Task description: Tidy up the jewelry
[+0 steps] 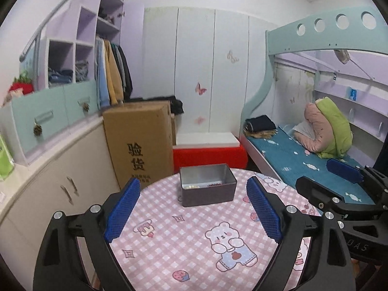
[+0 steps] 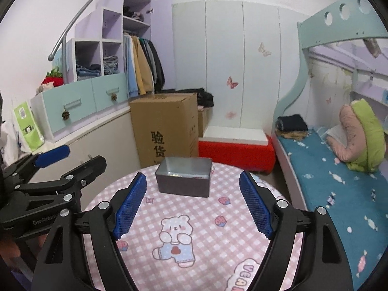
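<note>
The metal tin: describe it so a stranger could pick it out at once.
Start at the round table with the pink checked cloth printed with cartoon bears. Near its far edge, ahead of both open grippers, sits the metal tin, alone on the cloth. It is a lidless dark grey rectangular box with a few small pieces on its floor.

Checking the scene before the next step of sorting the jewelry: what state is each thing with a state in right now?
left gripper: open, holding nothing, above the table.
right gripper: open, holding nothing, above the table.
metal box: no lid on it, upright on the table, small jewelry pieces lying on its floor.
cardboard box: closed, standing upright.
wardrobe: open, clothes hanging inside.
</note>
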`<move>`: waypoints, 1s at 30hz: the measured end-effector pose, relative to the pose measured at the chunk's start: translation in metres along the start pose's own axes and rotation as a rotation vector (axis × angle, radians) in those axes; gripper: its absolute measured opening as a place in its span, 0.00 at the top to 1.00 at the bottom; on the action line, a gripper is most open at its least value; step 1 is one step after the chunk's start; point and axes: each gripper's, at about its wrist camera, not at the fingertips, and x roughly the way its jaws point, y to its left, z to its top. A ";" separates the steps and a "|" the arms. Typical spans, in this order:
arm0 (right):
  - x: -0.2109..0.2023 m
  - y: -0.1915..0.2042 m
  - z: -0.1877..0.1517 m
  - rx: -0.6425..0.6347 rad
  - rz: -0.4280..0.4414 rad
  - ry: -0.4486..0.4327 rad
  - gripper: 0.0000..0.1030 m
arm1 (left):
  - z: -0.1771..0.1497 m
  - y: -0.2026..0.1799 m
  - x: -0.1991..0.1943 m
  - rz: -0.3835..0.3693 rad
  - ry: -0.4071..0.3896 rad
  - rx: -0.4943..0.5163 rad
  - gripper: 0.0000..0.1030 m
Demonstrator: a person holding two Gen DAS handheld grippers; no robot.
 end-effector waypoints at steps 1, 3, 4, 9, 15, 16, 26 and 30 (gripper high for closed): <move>-0.007 0.000 -0.001 -0.001 -0.005 -0.014 0.26 | 0.000 -0.002 -0.005 0.004 -0.017 0.006 0.16; -0.020 -0.001 -0.001 0.000 -0.029 -0.041 0.22 | 0.002 -0.005 -0.015 0.010 -0.046 0.016 0.16; -0.023 -0.001 -0.001 0.001 -0.034 -0.050 0.20 | 0.002 -0.007 -0.019 0.010 -0.057 0.020 0.16; -0.042 -0.003 -0.001 0.007 -0.040 -0.082 0.20 | 0.003 -0.013 -0.038 0.018 -0.117 0.035 0.16; -0.060 -0.002 0.001 0.003 -0.048 -0.113 0.20 | 0.003 -0.017 -0.052 0.016 -0.154 0.038 0.16; -0.062 -0.002 0.002 0.003 -0.049 -0.116 0.20 | 0.003 -0.018 -0.054 0.016 -0.161 0.038 0.16; -0.071 0.002 0.003 0.000 -0.051 -0.136 0.19 | 0.004 -0.020 -0.064 0.019 -0.200 0.031 0.16; -0.071 0.001 0.003 0.002 -0.049 -0.136 0.19 | 0.005 -0.020 -0.064 0.020 -0.201 0.032 0.16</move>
